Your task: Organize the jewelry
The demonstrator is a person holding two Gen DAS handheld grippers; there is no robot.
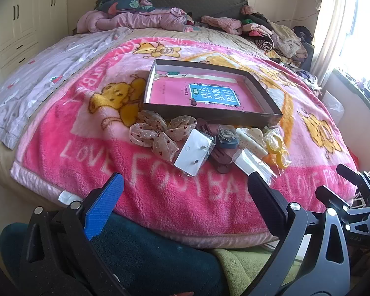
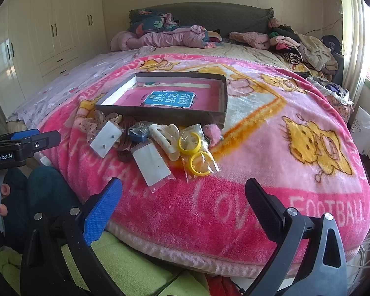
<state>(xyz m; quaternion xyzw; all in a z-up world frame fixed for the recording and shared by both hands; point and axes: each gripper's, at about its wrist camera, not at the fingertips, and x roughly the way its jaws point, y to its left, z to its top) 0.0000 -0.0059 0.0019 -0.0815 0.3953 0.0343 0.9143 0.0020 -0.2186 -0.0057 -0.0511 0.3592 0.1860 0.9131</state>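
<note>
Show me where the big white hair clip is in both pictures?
Left wrist view: the white hair clip lies right of centre, just below the box's near-right corner.
Right wrist view: the white hair clip lies near the centre, left of the yellow rings.
Shared landmark: the flat box with the pink book inside, just behind the clip.

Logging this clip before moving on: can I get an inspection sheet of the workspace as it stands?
Surface: pink blanket covering a bed.
Job's things: shallow box with a pink book inside; in front of it a pile: mesh bow, earring card, white hair claw, bagged yellow rings, small blue box.
Clutter: clothes heap and a quilt near the headboard.
Grippers: left gripper and right gripper both open, nothing between the jaws, short of the pile.
Cables: nothing seen on the blanket.
Surroundings: wardrobe, curtained window.
</note>
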